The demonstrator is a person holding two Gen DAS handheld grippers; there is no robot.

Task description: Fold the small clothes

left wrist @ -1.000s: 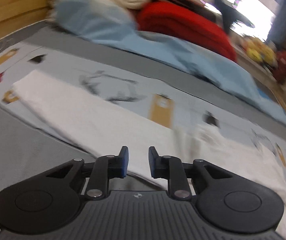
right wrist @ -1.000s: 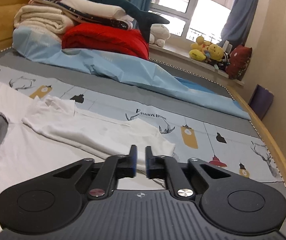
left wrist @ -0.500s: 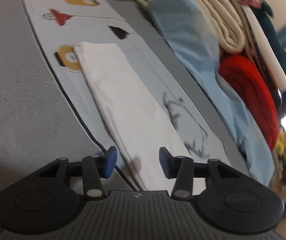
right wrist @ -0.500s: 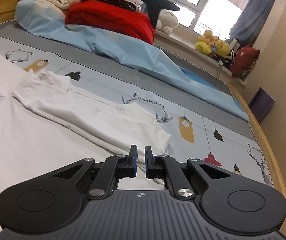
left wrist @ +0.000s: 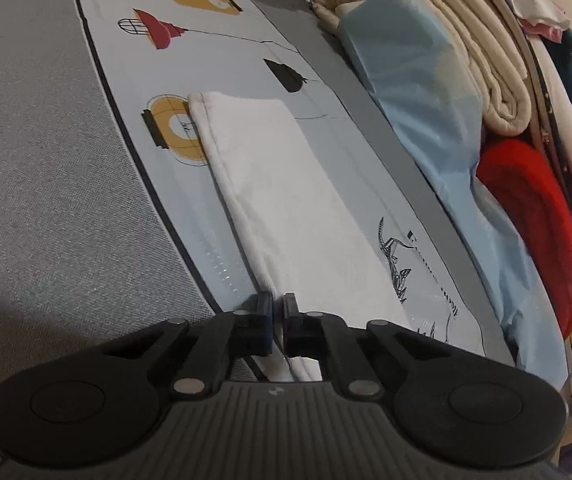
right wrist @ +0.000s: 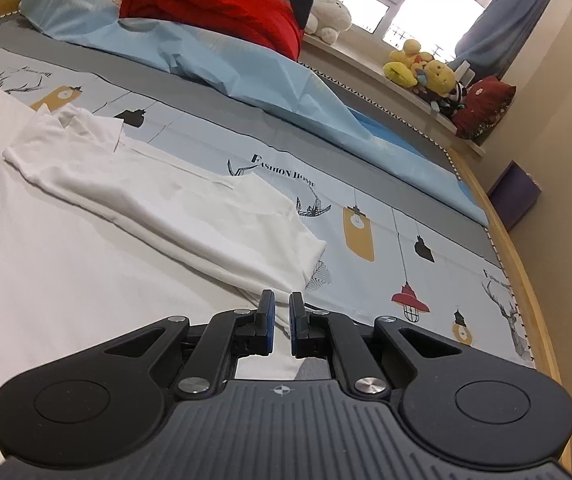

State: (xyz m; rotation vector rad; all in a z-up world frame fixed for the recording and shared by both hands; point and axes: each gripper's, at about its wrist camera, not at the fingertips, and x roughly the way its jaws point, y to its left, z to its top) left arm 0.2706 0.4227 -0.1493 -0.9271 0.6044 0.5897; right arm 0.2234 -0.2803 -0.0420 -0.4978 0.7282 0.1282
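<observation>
Pinching the white shirt (left wrist: 286, 200) edge, left tool (left wrist: 277, 300) just closed.

white garment (right wrist: 85, 240): cut off left | hem under right claw (right wrist: 279, 312) hidden

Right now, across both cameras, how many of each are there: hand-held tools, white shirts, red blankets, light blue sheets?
tool: 2 (left tool, right tool)
white shirt: 1
red blanket: 1
light blue sheet: 1
Total: 5
</observation>
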